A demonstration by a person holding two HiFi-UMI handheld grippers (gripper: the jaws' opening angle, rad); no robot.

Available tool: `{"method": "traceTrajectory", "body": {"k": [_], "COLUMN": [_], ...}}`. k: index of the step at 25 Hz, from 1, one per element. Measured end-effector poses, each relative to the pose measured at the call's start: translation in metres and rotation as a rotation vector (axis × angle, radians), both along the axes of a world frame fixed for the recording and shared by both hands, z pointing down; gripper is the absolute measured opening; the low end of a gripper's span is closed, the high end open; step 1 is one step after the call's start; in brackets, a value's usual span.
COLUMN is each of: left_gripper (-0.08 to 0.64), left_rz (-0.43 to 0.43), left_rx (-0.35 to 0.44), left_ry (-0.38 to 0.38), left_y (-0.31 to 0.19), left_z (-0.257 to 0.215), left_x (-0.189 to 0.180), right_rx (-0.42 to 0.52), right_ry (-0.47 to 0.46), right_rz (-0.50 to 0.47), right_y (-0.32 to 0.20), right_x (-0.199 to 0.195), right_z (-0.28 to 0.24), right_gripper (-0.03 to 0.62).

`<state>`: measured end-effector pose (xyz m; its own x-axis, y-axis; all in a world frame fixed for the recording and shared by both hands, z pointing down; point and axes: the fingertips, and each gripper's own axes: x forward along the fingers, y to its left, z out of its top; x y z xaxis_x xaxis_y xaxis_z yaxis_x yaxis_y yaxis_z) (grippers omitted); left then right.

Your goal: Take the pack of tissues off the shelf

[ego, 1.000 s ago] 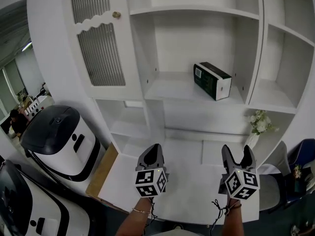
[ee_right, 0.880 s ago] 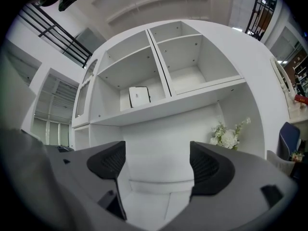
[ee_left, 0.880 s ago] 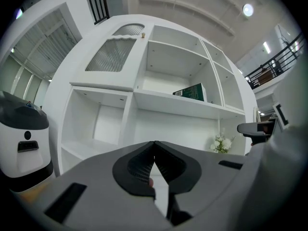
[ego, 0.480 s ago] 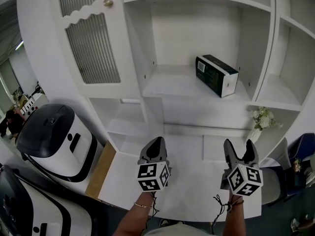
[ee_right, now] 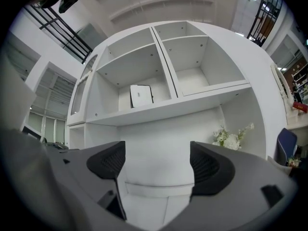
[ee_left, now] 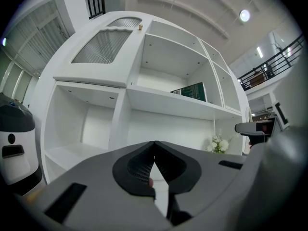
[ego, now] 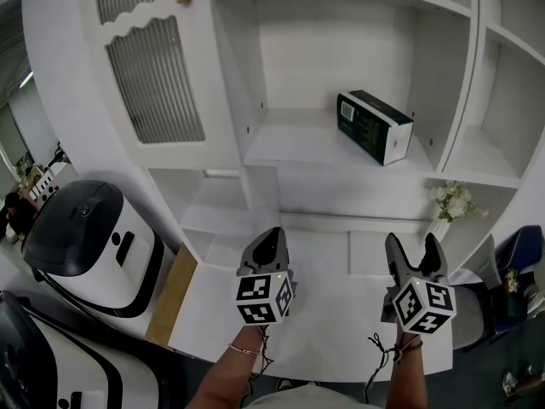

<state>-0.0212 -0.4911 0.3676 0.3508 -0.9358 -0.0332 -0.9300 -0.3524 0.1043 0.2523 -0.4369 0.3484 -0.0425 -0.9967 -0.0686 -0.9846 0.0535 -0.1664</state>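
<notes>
The pack of tissues [ego: 375,127] is a dark green box with a white end, lying on the middle shelf [ego: 289,152] of the white cabinet. It shows again as a green edge above that shelf in the left gripper view [ee_left: 191,91] and as a white end face in the right gripper view [ee_right: 141,96]. My left gripper [ego: 271,244] is held low over the counter, well below the pack, with its jaws shut and empty. My right gripper [ego: 413,258] is beside it at the right, jaws open and empty, also far below the shelf.
A cabinet door [ego: 153,66] with ribbed glass and a gold knob is left of the shelf. White flowers [ego: 454,203] stand at the counter's right end. White-and-black machines [ego: 85,245] sit at lower left. A blue chair [ego: 521,267] is at the right edge.
The view has shifted a little, so the shelf and pack sit slightly higher and nearer. Both grippers stay low over the counter in nearly the same places, their jaws unchanged.
</notes>
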Motion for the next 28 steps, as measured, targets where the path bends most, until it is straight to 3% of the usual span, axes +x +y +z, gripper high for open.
{"method": "traceTrajectory", "body": {"k": [9,28], "left_gripper": [0.017,0.017], "left_rz": [0.029,0.04], "left_rx": [0.022,0.163], "left_ry": [-0.008,-0.027], "left_y": [-0.006,-0.01], "left_z": [-0.014,-0.103], "left_x": [0.008,0.013], "right_rx": [0.051,0.16], "right_ry": [0.03,0.077], "right_rz": [-0.003,-0.129], "right_y": [0.001,-0.012], "right_x": [0.0,-0.029], "right_z": [-0.028,-0.121], "right_gripper": [0.417,0.433]}}
